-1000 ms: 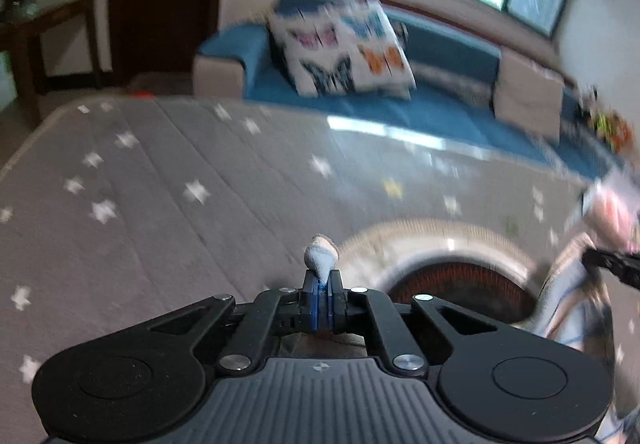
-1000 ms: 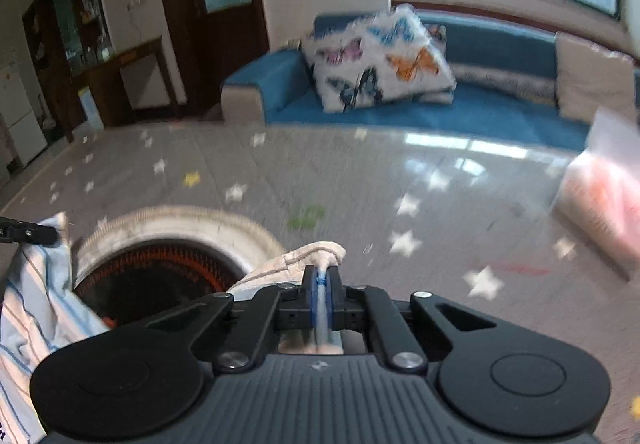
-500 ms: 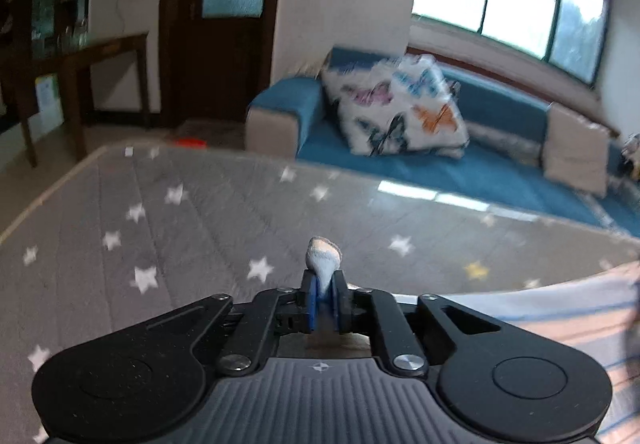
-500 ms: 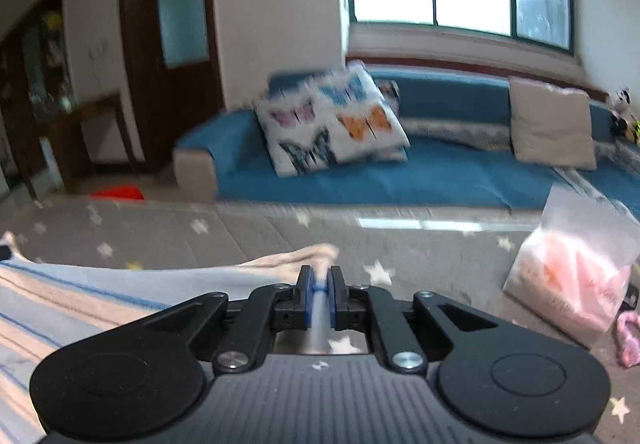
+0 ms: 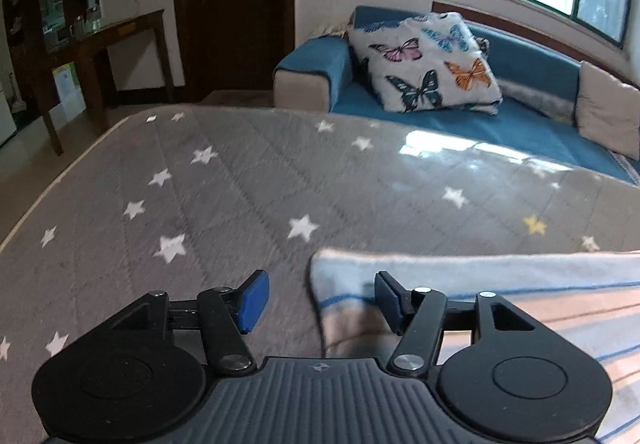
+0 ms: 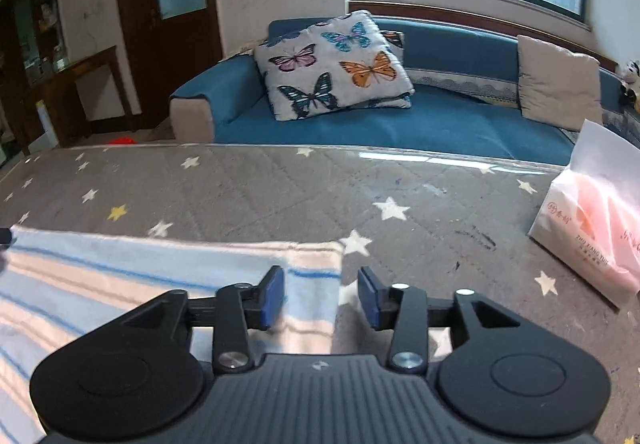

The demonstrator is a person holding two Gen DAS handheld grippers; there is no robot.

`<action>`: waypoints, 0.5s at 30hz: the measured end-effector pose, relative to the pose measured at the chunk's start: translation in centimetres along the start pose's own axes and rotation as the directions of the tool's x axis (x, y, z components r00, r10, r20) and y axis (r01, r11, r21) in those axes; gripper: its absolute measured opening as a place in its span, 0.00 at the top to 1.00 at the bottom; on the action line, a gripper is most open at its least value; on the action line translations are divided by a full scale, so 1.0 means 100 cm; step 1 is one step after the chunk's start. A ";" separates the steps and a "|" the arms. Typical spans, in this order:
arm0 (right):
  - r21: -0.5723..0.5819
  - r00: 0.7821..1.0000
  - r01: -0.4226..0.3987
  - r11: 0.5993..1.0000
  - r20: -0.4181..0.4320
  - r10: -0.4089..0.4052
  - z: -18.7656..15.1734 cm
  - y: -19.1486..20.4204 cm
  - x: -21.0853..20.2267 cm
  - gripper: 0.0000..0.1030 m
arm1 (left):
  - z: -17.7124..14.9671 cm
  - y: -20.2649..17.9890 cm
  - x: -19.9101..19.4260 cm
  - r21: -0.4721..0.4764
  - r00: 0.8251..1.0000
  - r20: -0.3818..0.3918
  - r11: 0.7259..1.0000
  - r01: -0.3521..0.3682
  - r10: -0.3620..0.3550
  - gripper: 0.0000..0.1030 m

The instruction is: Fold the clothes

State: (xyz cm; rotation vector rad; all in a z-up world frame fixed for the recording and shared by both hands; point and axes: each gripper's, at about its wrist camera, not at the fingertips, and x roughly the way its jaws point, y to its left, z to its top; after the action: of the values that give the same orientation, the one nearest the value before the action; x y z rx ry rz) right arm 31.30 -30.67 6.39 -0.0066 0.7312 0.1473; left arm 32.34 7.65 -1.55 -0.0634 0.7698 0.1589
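Left wrist view: the left gripper (image 5: 318, 302) hangs low over the grey star-print table cover (image 5: 224, 179), its jaws apart and opening; the near-left corner of the striped garment (image 5: 460, 284) lies flat on the cover between the blue pads, touching neither; the step in hand looks like the release after laying a fold. A second ago these jaws were clamped on a pinch of cloth held above the cover; now the corner lies down and free.

Right wrist view: the right gripper (image 6: 320, 300) also stands apart and opening, the garment's right edge (image 6: 316, 284) under the gap, the left pad over the fabric, the right pad over bare cover; a pink tissue pack (image 6: 588, 232) sits well apart to the right. Earlier this gripper too was shut on the fabric. Next, I judge, both grippers must back off without dragging the cloth, then find fresh edges for another fold.
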 end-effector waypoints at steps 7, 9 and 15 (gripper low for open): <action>-0.092 0.998 -0.059 0.994 -0.035 0.056 -0.025 0.033 -0.032 0.35 | -0.020 -0.006 -0.029 0.056 1.000 -0.002 0.998 0.006 -0.005 0.21; -0.114 0.996 -0.080 0.990 -0.049 0.075 -0.034 0.043 -0.041 0.31 | -0.030 -0.012 -0.041 0.099 1.000 0.008 0.995 0.009 -0.010 0.15; -0.206 0.988 -0.146 0.968 -0.073 0.133 -0.058 0.078 -0.072 0.18 | -0.058 -0.025 -0.064 0.188 1.000 0.003 0.982 0.012 -0.012 0.07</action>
State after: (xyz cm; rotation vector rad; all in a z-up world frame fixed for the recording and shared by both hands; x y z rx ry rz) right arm 21.07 -24.26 7.24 -0.1626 0.7716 0.3604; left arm 24.24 3.74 -1.26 0.1119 0.7775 0.0742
